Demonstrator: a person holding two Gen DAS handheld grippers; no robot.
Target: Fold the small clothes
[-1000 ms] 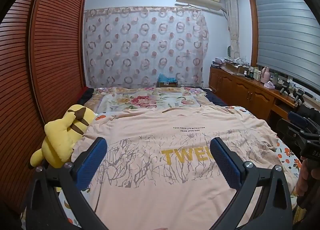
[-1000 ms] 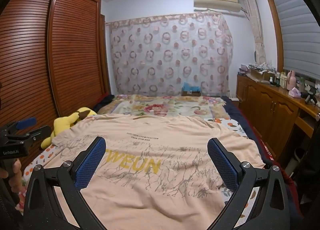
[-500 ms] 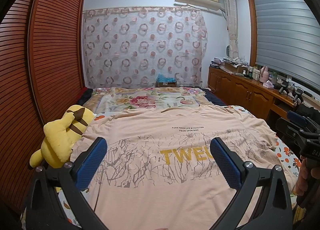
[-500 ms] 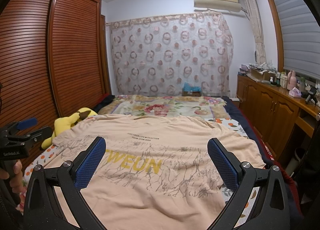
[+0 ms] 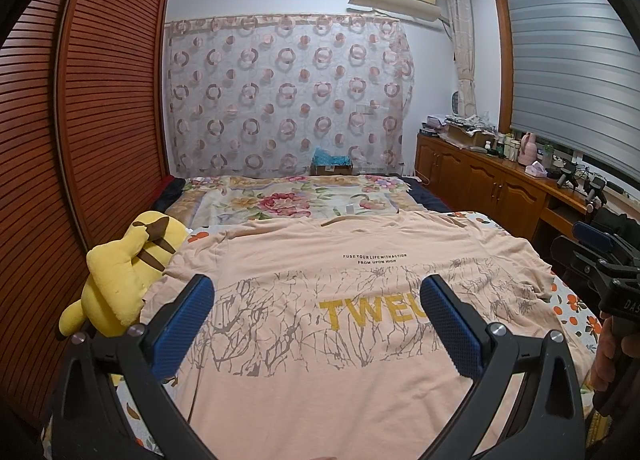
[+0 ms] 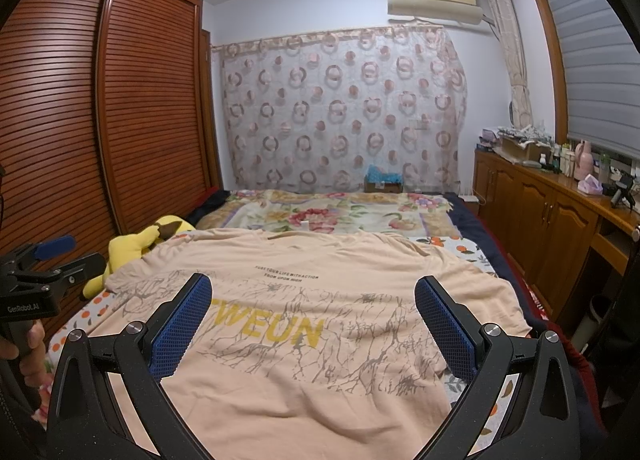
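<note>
Bedroom light is dim; on the bed (image 5: 572, 300) a peach T-shirt (image 5: 320, 340) lies spread flat, print up, beside a yellow plush toy (image 5: 120, 276). Risk, as I judge it: a pinch may catch the sheet beneath or bunch the cloth. Left gripper (image 5: 316, 320) and right gripper (image 6: 314, 324) hover with jaws wide apart, holding and touching nothing.

**Room to move over the bed**

Above the spread T-shirt (image 5: 320, 340) the air is open. A yellow plush toy (image 5: 124, 272) sits touching its left sleeve edge, tight against the slatted wardrobe (image 5: 80, 140) (little passage there). On the right, a wooden cabinet (image 6: 552, 212) runs alongside the bed (image 6: 468, 250), across a narrow aisle.
</note>
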